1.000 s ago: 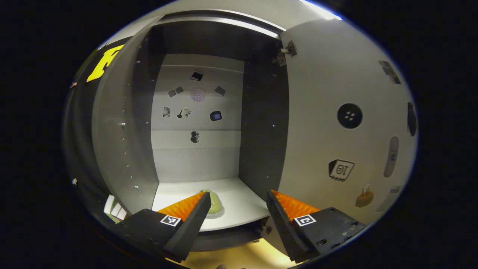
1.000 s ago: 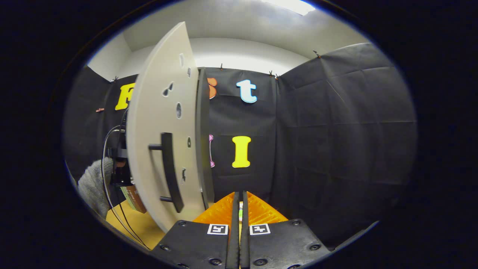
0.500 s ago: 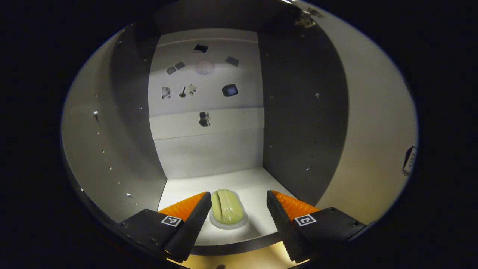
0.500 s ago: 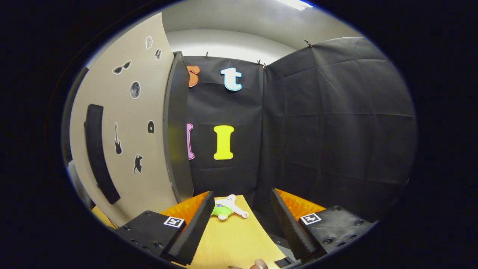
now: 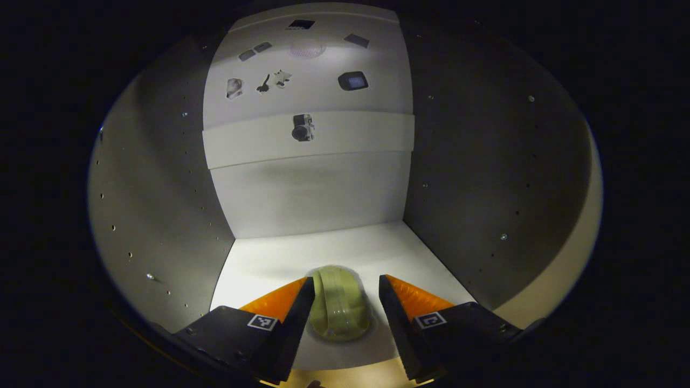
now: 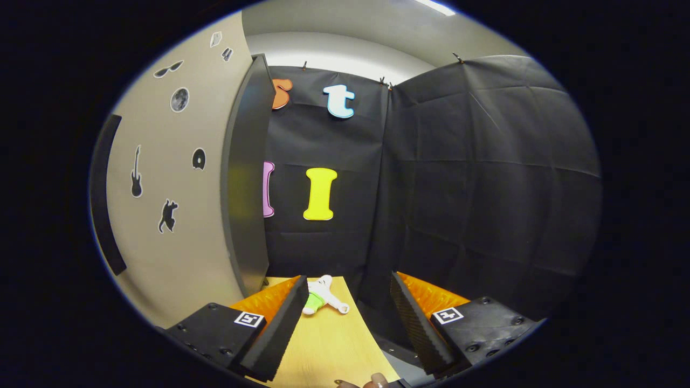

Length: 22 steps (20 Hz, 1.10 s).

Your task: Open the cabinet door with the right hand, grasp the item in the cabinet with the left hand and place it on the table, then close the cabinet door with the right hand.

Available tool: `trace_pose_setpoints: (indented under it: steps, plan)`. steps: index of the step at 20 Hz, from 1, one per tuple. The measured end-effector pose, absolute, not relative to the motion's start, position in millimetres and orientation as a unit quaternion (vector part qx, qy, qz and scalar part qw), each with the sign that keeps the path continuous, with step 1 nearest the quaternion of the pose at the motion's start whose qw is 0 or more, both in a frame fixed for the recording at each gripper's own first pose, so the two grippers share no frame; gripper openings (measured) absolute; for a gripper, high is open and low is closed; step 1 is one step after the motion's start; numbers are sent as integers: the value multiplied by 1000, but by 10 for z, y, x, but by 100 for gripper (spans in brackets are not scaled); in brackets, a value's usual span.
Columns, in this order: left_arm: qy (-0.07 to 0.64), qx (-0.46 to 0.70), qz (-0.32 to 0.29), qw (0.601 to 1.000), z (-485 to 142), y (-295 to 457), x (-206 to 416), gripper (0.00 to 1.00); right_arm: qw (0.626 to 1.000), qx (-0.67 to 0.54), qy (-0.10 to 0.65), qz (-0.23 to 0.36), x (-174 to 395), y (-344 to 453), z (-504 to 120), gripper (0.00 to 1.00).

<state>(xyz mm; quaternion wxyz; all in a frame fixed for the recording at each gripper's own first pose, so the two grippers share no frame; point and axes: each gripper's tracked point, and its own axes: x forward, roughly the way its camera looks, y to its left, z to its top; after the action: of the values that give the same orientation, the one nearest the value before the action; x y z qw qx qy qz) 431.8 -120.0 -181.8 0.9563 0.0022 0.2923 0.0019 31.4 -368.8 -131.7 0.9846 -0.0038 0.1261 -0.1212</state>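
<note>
L gripper (image 5: 342,307), in the left gripper view: jaws spread wide, one finger on each side of a pale green, rounded, glossy item w/ a raised strap-like ridge down its middle (image 5: 338,307). Fingers flank it closely but a gap shows on both sides, so nothing gripped. The item sits on the white floor of the cabinet (image 5: 280,258), near the front edge, roughly centred btw the side walls. Grey side walls w/ rows of small peg holes (image 5: 156,215) rise on either side; the pale back panel (image 5: 307,188) carries a lighter horizontal band and several small dark stickers (image 5: 302,127) higher up. A strip of yellowish wooden tabletop (image 5: 350,374) shows just below the cabinet's front edge. R gripper (image 6: 349,318), in the right gripper view: jaws also wide apart, holding nothing, hovering over the light wooden tabletop (image 6: 323,350). Past the fingertips, a small white-and-green plush toy (image 6: 321,295) lies on the tabletop near the far edge, close to the left finger in the view. To the left stands the beige cabinet door (image 6: 178,215), swung open, w/ black silhouette stickers (guitar, cat, disc, glasses) on its face and a long dark bar handle (image 6: 105,194) at its far-left edge; the door's dark edge (image 6: 245,178) faces the camera. Black cloth booth wall (image 6: 474,188) behind. A fingertip of the person's hand (image 6: 372,381) peeks in at the bottom.
</note>
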Motion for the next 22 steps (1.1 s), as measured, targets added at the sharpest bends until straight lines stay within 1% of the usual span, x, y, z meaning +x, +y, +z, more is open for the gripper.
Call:
trace_pose_setpoints:
  steps: [3,5,6,7,8,9,10,14,15,16,17,18,22]
  plan:
    - [313,-12,12,950,-1940,-1177,4340,74,985,1,124,-121,360,-3723,-1328,98]
    - [318,-29,14,948,-1986,-1193,4374,63,984,2,127,-123,393,-3747,-1359,98]
    - [320,-29,19,947,-2020,-1167,4375,52,985,1,127,-120,405,-3734,-1376,98]
    - [324,-28,28,945,-2045,-1145,4363,48,985,-1,128,-117,412,-3721,-1377,98]
    - [326,-29,30,944,-2068,-1134,4372,39,985,-5,127,-114,419,-3712,-1389,98]
    - [325,-33,24,945,-2061,-1173,4379,30,986,-8,126,-112,413,-3710,-1399,100]
    - [323,-38,23,945,-2058,-1185,4386,29,986,-11,125,-112,413,-3718,-1414,98]
    - [324,-22,52,944,-2064,-1076,4371,24,986,-10,123,-112,393,-3758,-1422,98]
    - [321,-25,56,945,-2053,-1078,4372,26,986,-8,120,-112,383,-3762,-1412,98]
    - [321,-29,62,945,-2053,-1065,4356,24,987,-7,118,-111,370,-3769,-1405,100]
    - [319,-32,68,945,-2046,-1055,4339,24,987,-5,118,-111,354,-3773,-1401,98]
    - [318,-38,69,945,-2034,-1059,4318,25,987,-4,118,-110,340,-3769,-1402,98]
    - [300,-58,74,949,-1885,-1061,4195,23,991,-1,108,-83,318,-3617,-1317,97]
